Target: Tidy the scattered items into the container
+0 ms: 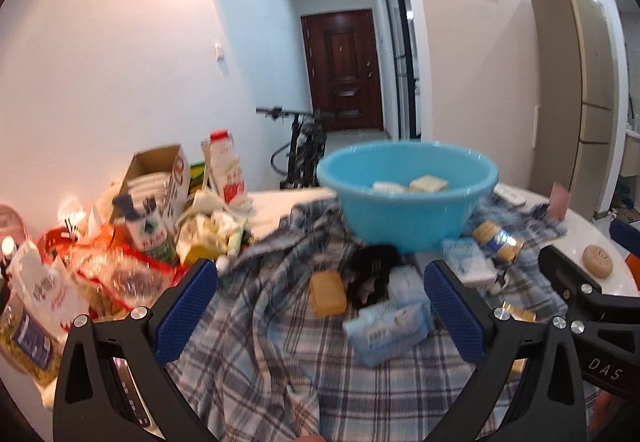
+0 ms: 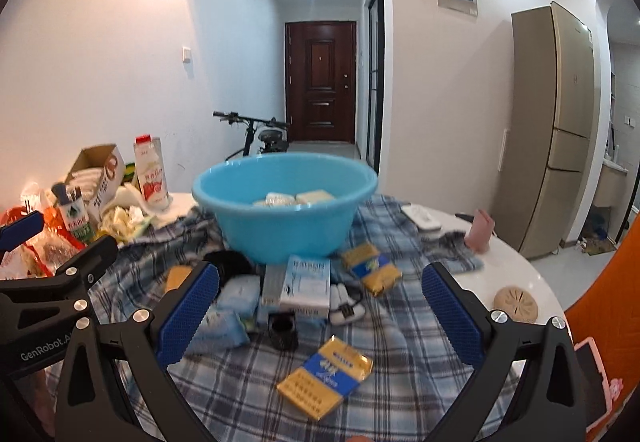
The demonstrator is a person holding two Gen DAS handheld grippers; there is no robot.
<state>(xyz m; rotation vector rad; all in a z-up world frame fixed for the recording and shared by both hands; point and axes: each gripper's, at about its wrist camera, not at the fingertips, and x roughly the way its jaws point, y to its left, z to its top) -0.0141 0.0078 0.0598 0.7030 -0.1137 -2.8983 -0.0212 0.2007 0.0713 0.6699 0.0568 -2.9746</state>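
A light blue basin (image 1: pixel 408 198) (image 2: pixel 286 206) stands on a plaid cloth (image 1: pixel 260 354) (image 2: pixel 240 394) and holds a few pale packets. Scattered before it lie an orange soap bar (image 1: pixel 327 292), light blue tissue packs (image 1: pixel 386 330) (image 2: pixel 228 308), a white-blue box (image 2: pixel 306 284), yellow-blue packets (image 2: pixel 325 376) (image 2: pixel 372 268) (image 1: pixel 498 242), a black item (image 1: pixel 374 272) and a small black cube (image 2: pixel 283 330). My left gripper (image 1: pixel 320 314) is open and empty above the cloth. My right gripper (image 2: pixel 320 316) is open and empty above the items.
A heap of cartons, bottles and bags (image 1: pixel 120 242) (image 2: pixel 80 210) fills the table's left side. A round beige disc (image 2: pixel 515 304) (image 1: pixel 597 261), a pink cup (image 2: pixel 480 230) and a white remote (image 2: pixel 420 220) lie at right. An orange chair (image 2: pixel 600 314) stands at the right edge.
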